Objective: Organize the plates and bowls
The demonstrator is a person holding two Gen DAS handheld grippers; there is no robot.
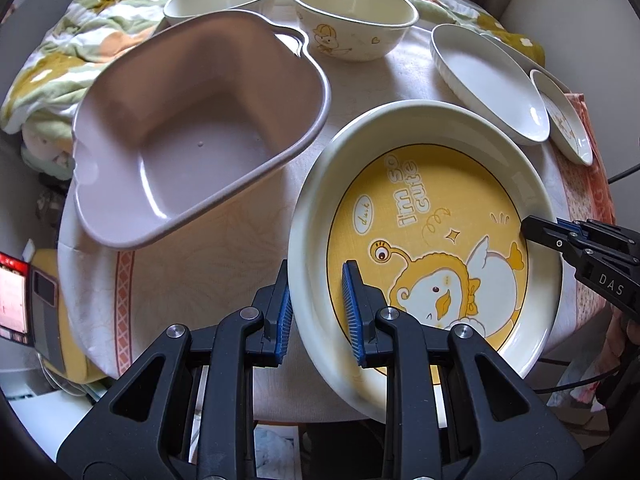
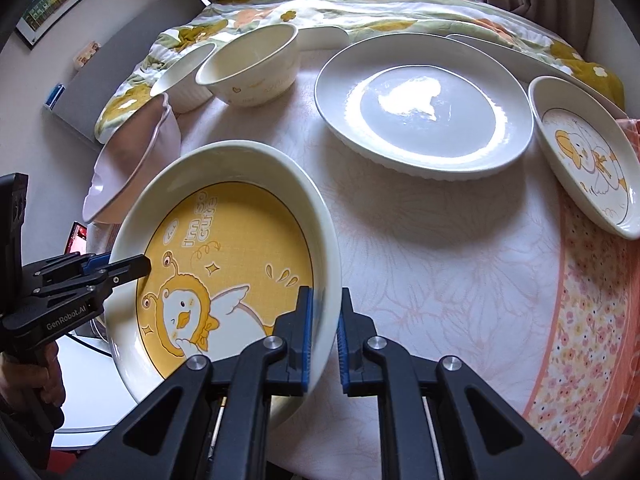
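Yellow duck plate point(image 1: 436, 216), "I'm so cute", gripped at opposite rims
Left gripper point(image 1: 318, 308) and right gripper point(image 2: 324, 332) each clamped its rim; pale floral tablecloth point(image 2: 440, 264); tongs marked "GenRobot.AI"

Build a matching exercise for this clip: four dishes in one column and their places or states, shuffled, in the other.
Things:
1. large cream plate with yellow duck cartoon
2. mauve plastic basin
3. plain white glossy plate
4. small oval duck dish

Places or states:
A. empty, at the table's left edge
B. rim clamped on opposite sides by the left tool and right tool
C. at the far right, by the pink floral cloth
D. resting mid-table, glaring with reflected light

Pairs: 1-B, 2-A, 3-D, 4-C
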